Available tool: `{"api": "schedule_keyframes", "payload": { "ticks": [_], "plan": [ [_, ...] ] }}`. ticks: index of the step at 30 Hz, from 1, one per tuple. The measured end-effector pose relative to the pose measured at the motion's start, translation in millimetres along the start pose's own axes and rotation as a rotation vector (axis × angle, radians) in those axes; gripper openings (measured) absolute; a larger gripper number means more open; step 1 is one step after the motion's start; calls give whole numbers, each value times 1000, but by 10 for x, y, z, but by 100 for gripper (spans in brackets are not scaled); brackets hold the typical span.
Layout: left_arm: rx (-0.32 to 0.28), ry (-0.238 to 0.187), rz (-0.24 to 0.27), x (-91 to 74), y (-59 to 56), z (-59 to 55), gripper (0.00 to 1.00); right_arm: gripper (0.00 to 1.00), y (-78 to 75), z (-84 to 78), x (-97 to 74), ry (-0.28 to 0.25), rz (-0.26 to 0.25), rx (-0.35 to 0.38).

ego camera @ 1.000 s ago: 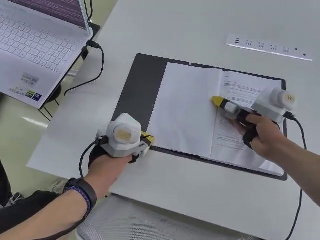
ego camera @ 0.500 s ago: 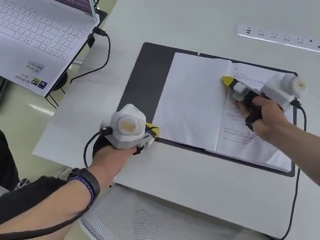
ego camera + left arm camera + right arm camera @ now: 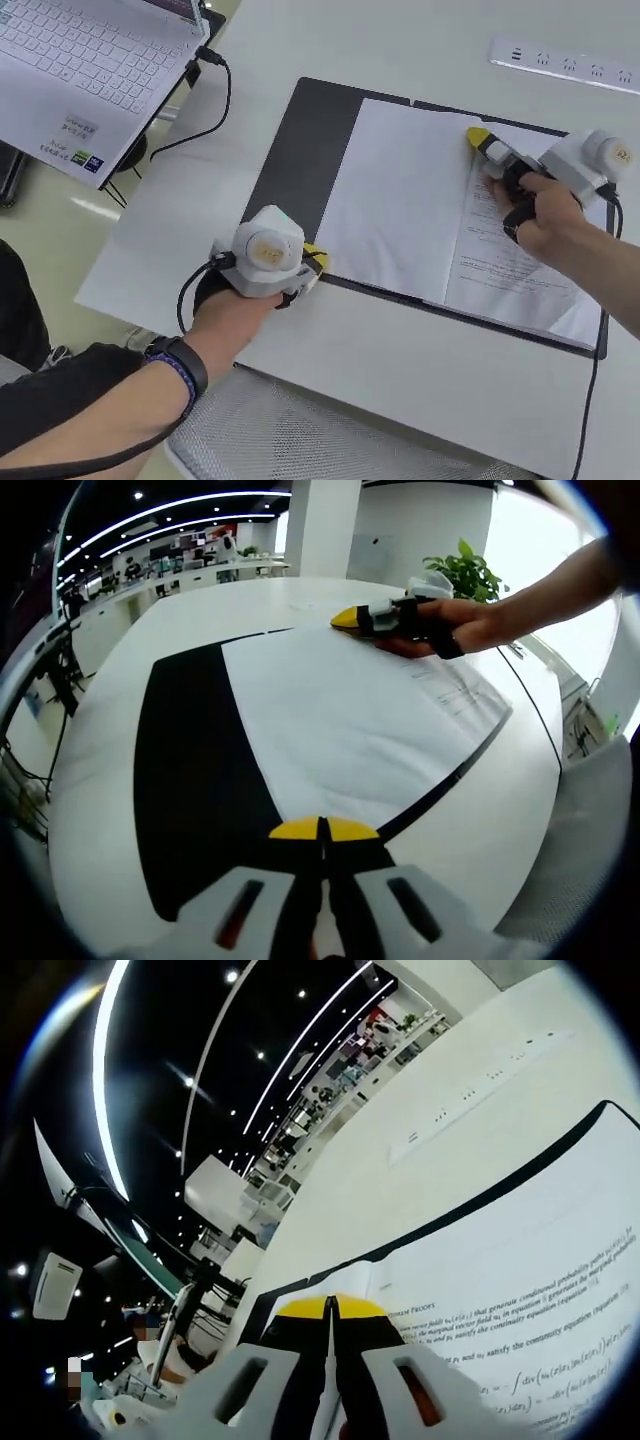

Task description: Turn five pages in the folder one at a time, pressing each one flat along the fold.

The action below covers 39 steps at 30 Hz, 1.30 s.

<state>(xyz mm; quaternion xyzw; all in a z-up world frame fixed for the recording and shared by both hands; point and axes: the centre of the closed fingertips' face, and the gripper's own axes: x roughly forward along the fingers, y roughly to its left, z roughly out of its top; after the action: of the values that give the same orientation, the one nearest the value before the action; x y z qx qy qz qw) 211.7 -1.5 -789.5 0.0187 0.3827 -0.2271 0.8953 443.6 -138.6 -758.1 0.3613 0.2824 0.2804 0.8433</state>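
The printed page (image 3: 520, 1300) carries a heading ending "PROOFS" and the words "satisfy the continuity equation".

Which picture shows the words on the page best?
The right gripper view: the printed page is close, its words big enough to read. The head view shows tiny grey lines; the left gripper view, faint marks.

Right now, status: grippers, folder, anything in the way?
Left gripper shut, at folder near edge. Right gripper shut, tips at far end of fold. Pages lying flat. Laptop, power strip off to the sides.
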Motion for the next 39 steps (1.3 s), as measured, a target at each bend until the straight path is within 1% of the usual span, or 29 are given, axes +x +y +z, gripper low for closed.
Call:
{"api": "schedule_keyframes", "payload": {
  "ticks": [2, 4, 7, 10, 11, 14, 17, 18, 20, 22, 24, 25, 26, 28, 30, 31, 32, 34, 35, 37, 38, 39],
  "plan": [
    [2, 1, 1, 0, -4, -1, 0, 0, -8, 29, 26, -13, -7, 5],
    [11, 5, 0, 0, -6, -1, 0, 0, -71, 70, 88, -22, -11, 6],
    [12, 9, -4, -3, -7, 1, 0, 0, -90, 91, 114, -27, -14, 14],
    [13, 6, -5, -5, -6, 0, 0, 0, -115, 92, 122, -23, -13, 11],
    [13, 6, -5, -5, -6, 0, 0, 0, -145, 97, 134, -21, -13, 13],
    [17, 9, -5, -7, -8, -4, 0, 0, -152, 56, 124, 4, 1, 2],
    [11, 9, -6, -8, -8, -5, 0, 0, -104, -55, 45, 54, 34, -35],
    [11, 9, -5, -9, -9, -5, 0, 0, -98, -67, 33, 58, 36, -38],
    [13, 9, -3, -9, -7, -6, 0, 0, -20, -157, -71, 79, 53, -52],
    [10, 7, -3, -9, -6, -5, 0, 0, -31, -204, -109, 90, 68, -50],
    [0, 5, -2, -10, -5, -5, 0, 0, 34, -275, -187, 103, 83, -49],
    [-7, 3, 0, -11, -3, -5, 0, 0, 90, -321, -235, 119, 92, -73],
    [-10, 3, 0, -10, 0, -5, 0, 0, 109, -344, -258, 128, 95, -82],
    [-7, 3, 2, -11, 1, -6, 0, 0, 84, -372, -281, 139, 100, -81],
    [-11, 2, 4, -11, 1, -6, 0, 0, 93, -415, -330, 143, 105, -76],
    [-13, 1, 5, -11, 1, -6, 0, 0, 64, -401, -327, 144, 106, -75],
    [-14, 1, 5, -11, 2, -4, 0, 0, 61, -414, -341, 148, 109, -79],
    [-12, 2, 3, -11, 1, -5, 0, 0, 3, -434, -366, 155, 114, -78],
    [-11, 2, 3, -11, 1, -5, 0, 0, 71, -477, -414, 156, 116, -79],
    [-10, 0, 0, -12, -1, -4, 0, 0, 163, -554, -495, 161, 121, -82],
    [-9, -2, -2, -10, 1, -3, 0, 0, 185, -583, -521, 166, 125, -85],
    [-8, -2, -3, -10, 1, -3, 0, 0, 244, -630, -574, 173, 129, -86]
  ]
}}
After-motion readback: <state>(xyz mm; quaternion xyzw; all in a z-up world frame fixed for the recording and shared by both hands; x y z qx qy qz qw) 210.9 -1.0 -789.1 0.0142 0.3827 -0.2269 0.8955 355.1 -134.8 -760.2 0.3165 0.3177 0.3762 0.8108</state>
